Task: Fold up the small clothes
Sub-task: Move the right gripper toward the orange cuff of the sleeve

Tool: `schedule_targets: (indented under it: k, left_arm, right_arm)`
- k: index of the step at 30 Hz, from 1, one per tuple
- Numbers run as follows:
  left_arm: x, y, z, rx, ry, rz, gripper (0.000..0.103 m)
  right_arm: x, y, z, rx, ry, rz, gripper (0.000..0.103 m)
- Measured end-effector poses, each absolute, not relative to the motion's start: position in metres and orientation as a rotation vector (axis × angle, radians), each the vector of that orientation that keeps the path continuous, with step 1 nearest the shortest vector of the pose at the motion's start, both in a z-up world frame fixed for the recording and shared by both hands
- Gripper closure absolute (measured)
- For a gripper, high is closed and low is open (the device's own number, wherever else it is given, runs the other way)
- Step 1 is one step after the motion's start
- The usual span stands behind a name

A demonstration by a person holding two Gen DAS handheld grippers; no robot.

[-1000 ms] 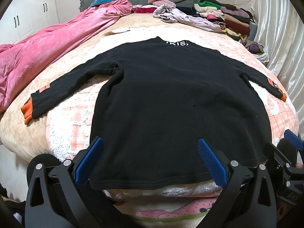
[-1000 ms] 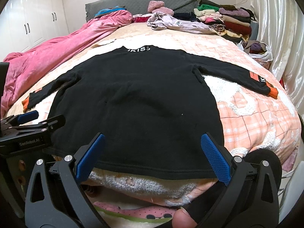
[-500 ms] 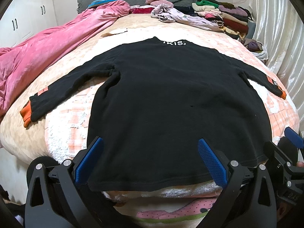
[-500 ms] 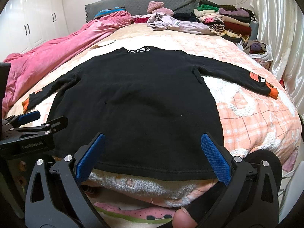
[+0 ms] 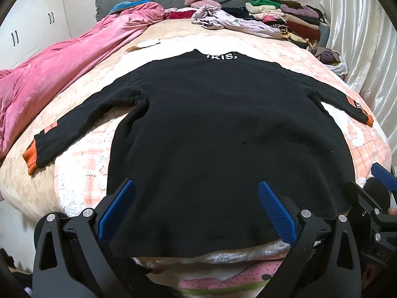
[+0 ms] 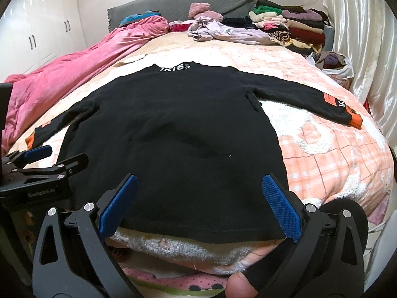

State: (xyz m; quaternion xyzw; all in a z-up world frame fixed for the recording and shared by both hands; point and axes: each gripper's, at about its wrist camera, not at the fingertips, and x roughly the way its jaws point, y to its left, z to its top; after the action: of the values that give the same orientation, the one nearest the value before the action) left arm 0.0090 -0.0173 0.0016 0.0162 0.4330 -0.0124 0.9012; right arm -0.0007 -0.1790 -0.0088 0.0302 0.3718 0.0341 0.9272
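A black long-sleeved sweater [image 5: 218, 134] lies flat on the bed, back up, white letters at the collar, both sleeves spread out with orange cuffs; it also shows in the right wrist view [image 6: 178, 136]. My left gripper [image 5: 196, 211] is open and empty, its blue pads over the left part of the hem. My right gripper [image 6: 198, 206] is open and empty over the right part of the hem. Each gripper shows at the edge of the other's view.
A pink quilt [image 5: 62, 74] lies along the bed's left side. Loose clothes [image 5: 223, 19] and a stack of folded clothes [image 5: 287, 17] sit at the head of the bed. A bag of clothes [image 6: 335, 62] and a white curtain [image 6: 359, 37] are on the right.
Both grippers stay open above the hem. The left wrist view has shifted slightly forward over the sweater; the sweater itself has not moved.
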Motion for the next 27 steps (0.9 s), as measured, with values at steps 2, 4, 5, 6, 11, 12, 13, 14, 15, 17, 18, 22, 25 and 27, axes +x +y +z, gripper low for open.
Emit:
schedule_targets:
  k: [2,4,5,6,11,12,13,14,15,17,18,22,25,27]
  left_arm:
    - [0.012,-0.02,0.003,0.04,0.894,-0.03,0.004]
    - [0.017,-0.024,0.005,0.044,0.888,-0.034,0.004]
    - [0.019,-0.025,0.006,0.047,0.887,-0.036,0.004]
    - [0.02,-0.027,0.006,0.048,0.887,-0.039,0.004]
    - [0.032,-0.035,0.008,0.053,0.888,-0.057,0.004]
    - [0.035,-0.036,0.009,0.053,0.887,-0.059,0.004]
    - [0.038,-0.038,0.01,0.055,0.886,-0.058,0.004]
    - [0.042,-0.039,0.011,0.057,0.883,-0.06,0.004]
    - [0.045,-0.041,0.012,0.058,0.881,-0.061,0.004]
    - [0.052,-0.044,0.014,0.06,0.881,-0.064,0.004]
    - [0.056,-0.045,0.015,0.06,0.881,-0.064,0.004]
    - [0.069,-0.052,0.022,0.073,0.871,-0.069,0.004]
    - [0.08,-0.057,0.03,0.073,0.853,-0.073,0.004]
    - [0.089,-0.061,0.036,0.064,0.839,-0.077,0.004]
  right_arm:
    - [0.004,-0.183,-0.008,0.063,0.761,0.062,0.008]
    - [0.01,-0.187,-0.008,0.065,0.762,0.056,0.008]
    - [0.012,-0.189,-0.008,0.065,0.761,0.051,0.008]
    - [0.015,-0.191,-0.007,0.065,0.758,0.045,0.008]
    - [0.028,-0.202,-0.006,0.072,0.754,0.032,0.008]
    - [0.03,-0.204,-0.005,0.071,0.751,0.028,0.008]
    - [0.034,-0.206,-0.004,0.07,0.747,0.024,0.008]
    - [0.037,-0.208,-0.002,0.07,0.742,0.019,0.008]
    - [0.04,-0.211,-0.001,0.068,0.738,0.014,0.008]
    - [0.051,-0.214,-0.001,0.059,0.747,0.0,0.008]
    - [0.055,-0.216,-0.001,0.057,0.748,-0.005,0.008]
    - [0.073,-0.223,0.002,0.054,0.744,-0.022,0.008]
    - [0.084,-0.228,0.007,0.055,0.726,-0.044,0.008]
    - [0.092,-0.23,0.01,0.046,0.716,-0.057,0.008]
